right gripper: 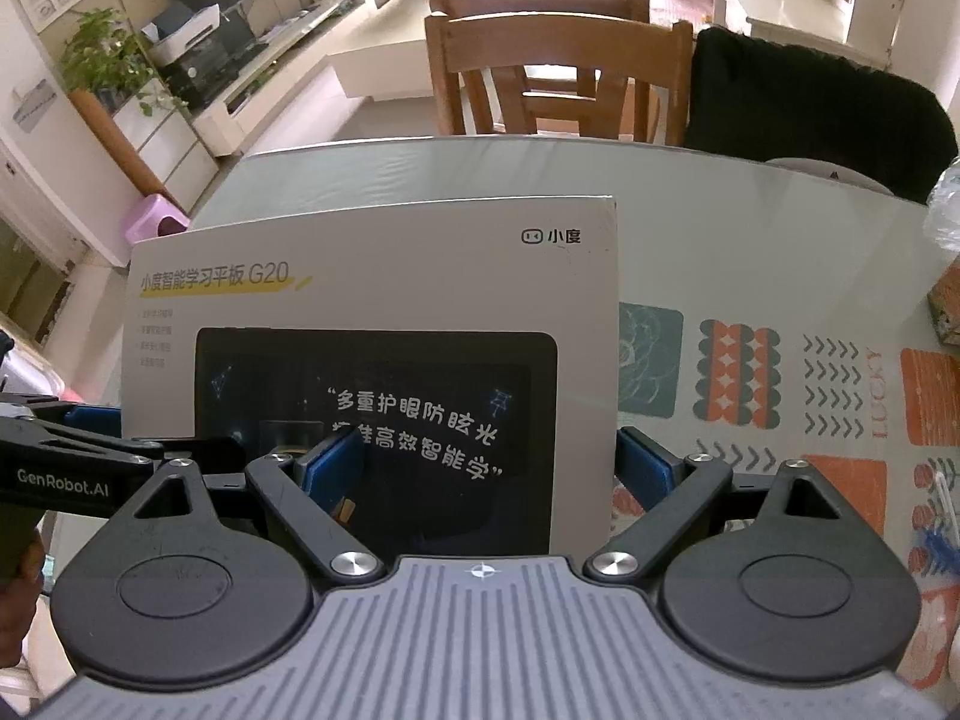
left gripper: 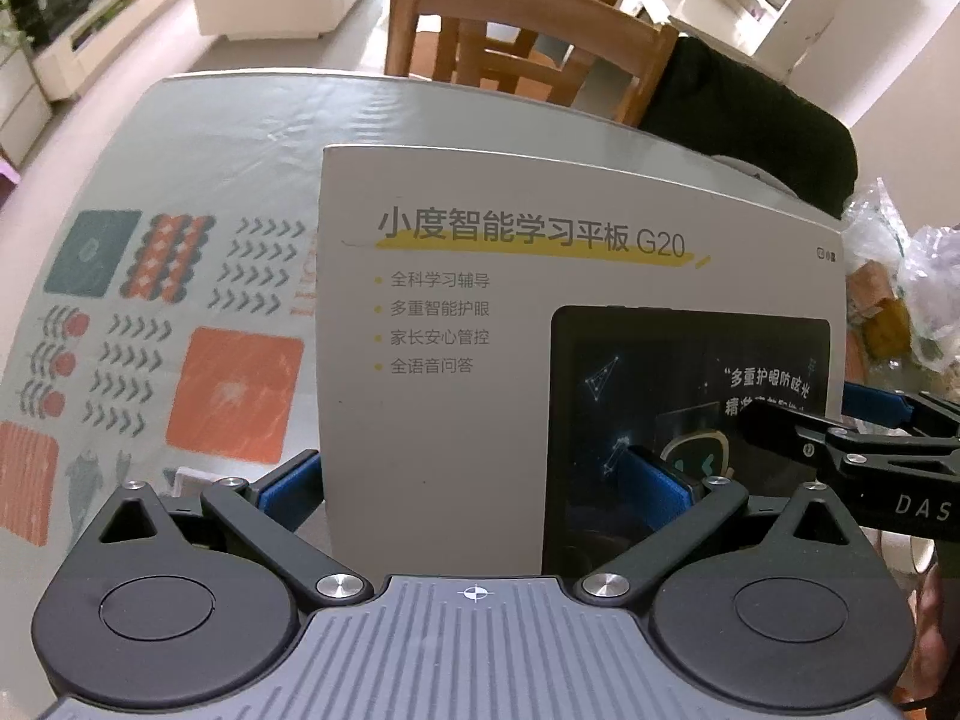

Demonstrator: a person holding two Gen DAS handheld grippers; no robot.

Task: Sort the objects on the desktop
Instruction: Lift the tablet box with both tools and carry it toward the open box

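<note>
Here, both hand-held grippers hold one flat white tablet box (left gripper: 480, 312) upright over the table (left gripper: 240, 120), its printed face toward both cameras. In the left wrist view, the patterned tablecloth (left gripper: 150, 330) with orange and teal blocks lies at the left, well behind the box. The left gripper (left gripper: 474, 480) straddles the lower left portion of the box: one blue pad (left gripper: 288, 483) sits at the left edge of the box and the other blue pad (left gripper: 654, 480) lies across the printed tablet picture, so the jaws stand wide with the box between them. Whether the pads press on the box cannot be told from this view. To the right, the right gripper (left gripper: 852, 420) reaches in at the right edge of the box, and crumpled plastic bags (left gripper: 900, 276) lie on the table beyond it. In the right wrist view, the left gripper (right gripper: 90, 450) enters from the left edge at the box (right gripper: 372, 276). The right gripper (right gripper: 486, 468) straddles the lower right portion of the box, one blue pad (right gripper: 330, 468) on the printed picture and one (right gripper: 645, 468) just outside the right edge. Firm contact cannot be confirmed. A wooden chair (right gripper: 558, 72) and a black chair back (right gripper: 810, 114) stand beyond the far table edge.
</note>
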